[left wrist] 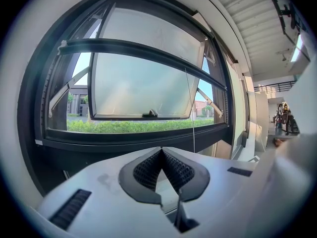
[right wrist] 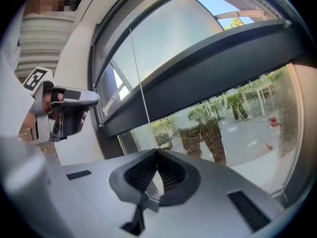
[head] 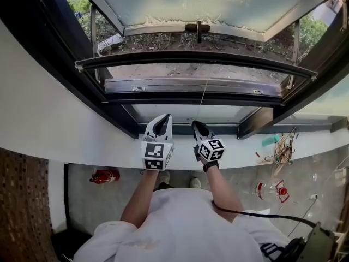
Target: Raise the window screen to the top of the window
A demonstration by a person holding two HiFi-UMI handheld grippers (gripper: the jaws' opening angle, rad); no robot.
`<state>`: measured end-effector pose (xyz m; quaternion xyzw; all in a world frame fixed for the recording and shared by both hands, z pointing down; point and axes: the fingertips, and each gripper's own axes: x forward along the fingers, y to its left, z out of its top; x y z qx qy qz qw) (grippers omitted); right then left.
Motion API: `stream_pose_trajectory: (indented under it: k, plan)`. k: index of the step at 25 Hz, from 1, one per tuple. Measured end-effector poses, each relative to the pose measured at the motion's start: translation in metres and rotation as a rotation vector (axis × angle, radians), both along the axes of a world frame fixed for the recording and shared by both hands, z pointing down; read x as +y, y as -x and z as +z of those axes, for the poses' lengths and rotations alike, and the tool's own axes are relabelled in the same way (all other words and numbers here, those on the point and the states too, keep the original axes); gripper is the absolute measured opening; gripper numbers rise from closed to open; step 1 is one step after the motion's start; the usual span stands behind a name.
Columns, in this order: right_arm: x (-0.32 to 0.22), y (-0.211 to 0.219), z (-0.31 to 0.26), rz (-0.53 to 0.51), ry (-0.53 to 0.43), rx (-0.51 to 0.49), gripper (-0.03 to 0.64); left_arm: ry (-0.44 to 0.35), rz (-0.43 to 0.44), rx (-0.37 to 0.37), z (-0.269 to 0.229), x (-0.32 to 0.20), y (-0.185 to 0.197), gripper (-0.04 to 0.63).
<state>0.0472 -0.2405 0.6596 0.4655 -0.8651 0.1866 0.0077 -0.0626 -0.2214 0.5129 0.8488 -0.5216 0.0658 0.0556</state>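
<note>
The window screen's dark bottom bar [head: 196, 59] [left wrist: 143, 51] [right wrist: 208, 68] crosses the window opening partway up. A thin pull cord [head: 203, 94] [right wrist: 141, 93] hangs from it. My right gripper [head: 197, 123] [right wrist: 157, 151] is shut on the cord's lower end, just above the sill. Beside it on the left, my left gripper [head: 163, 117] [left wrist: 162, 150] is shut with nothing between its pads; the cord [left wrist: 193, 128] passes to its right. In the right gripper view, the left gripper [right wrist: 64, 113] appears at the left, close to the frame.
The glass pane [head: 218, 4] is swung outward, with its handle [head: 197, 29] at the lower edge. A white sill [head: 82, 146] runs below the grippers. On the floor lie a red extinguisher [head: 103, 176], tangled tools [head: 278, 149] and a red-and-white item [head: 272, 190].
</note>
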Motion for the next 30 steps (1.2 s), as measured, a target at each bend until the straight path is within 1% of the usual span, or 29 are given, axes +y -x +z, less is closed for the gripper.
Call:
stream_pose_trajectory:
  k: [3, 8, 16, 30]
  plan:
    - [-0.001, 0.000, -0.008, -0.004, -0.024, 0.006, 0.003, 0.004, -0.001, 0.001, 0.002, 0.000, 0.000, 0.002]
    - [-0.007, -0.001, -0.032, -0.008, -0.077, -0.012, 0.003, -0.002, 0.019, 0.018, 0.001, 0.000, -0.007, 0.002]
    - [-0.012, -0.001, -0.070, -0.019, -0.156, 0.016, 0.003, -0.013, 0.030, 0.022, -0.001, -0.003, -0.013, 0.002]
    - [-0.006, 0.008, -0.081, -0.045, -0.177, -0.009, 0.003, -0.014, 0.049, 0.022, -0.001, -0.008, -0.019, 0.002]
